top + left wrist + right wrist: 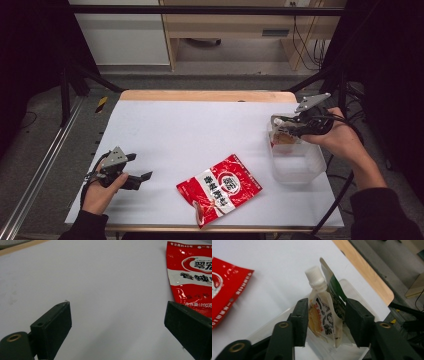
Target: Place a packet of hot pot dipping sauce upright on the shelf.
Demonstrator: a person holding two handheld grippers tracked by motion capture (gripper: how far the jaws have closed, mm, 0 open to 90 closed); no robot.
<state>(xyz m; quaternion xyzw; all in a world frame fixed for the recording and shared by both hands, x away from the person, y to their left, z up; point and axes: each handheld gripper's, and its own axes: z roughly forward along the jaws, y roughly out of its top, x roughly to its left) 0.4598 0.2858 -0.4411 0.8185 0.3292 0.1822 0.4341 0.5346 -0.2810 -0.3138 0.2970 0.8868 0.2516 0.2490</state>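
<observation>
The right gripper's (325, 322) fingers (299, 320) are standing about half open on either side of a spouted sauce pouch (323, 315) with a white screw cap (315, 276). A sliver of gap is showing on each side, so the pads do not seem to be pressing on it. The pouch is standing nearly upright in the clear plastic bin (296, 167) at the right of the white surface (200, 130), leaning against a second, green-and-white pouch (335, 292) behind it. In the high view the right gripper (287, 126) is hovering over the bin's far end.

This looks like the release step of packing pouches into the bin. The next move probably calls for lifting the right hand straight up, without catching the cap or tipping the pouch.

The left gripper's (117, 322) fingers (53, 327) are standing wide open with nothing between them, low over the surface at the near left (131, 177). The red seasoning packet (220, 189) is lying flat near the front edge, between the two hands, just ahead of the left gripper. It is likely the next thing to pick up.
</observation>
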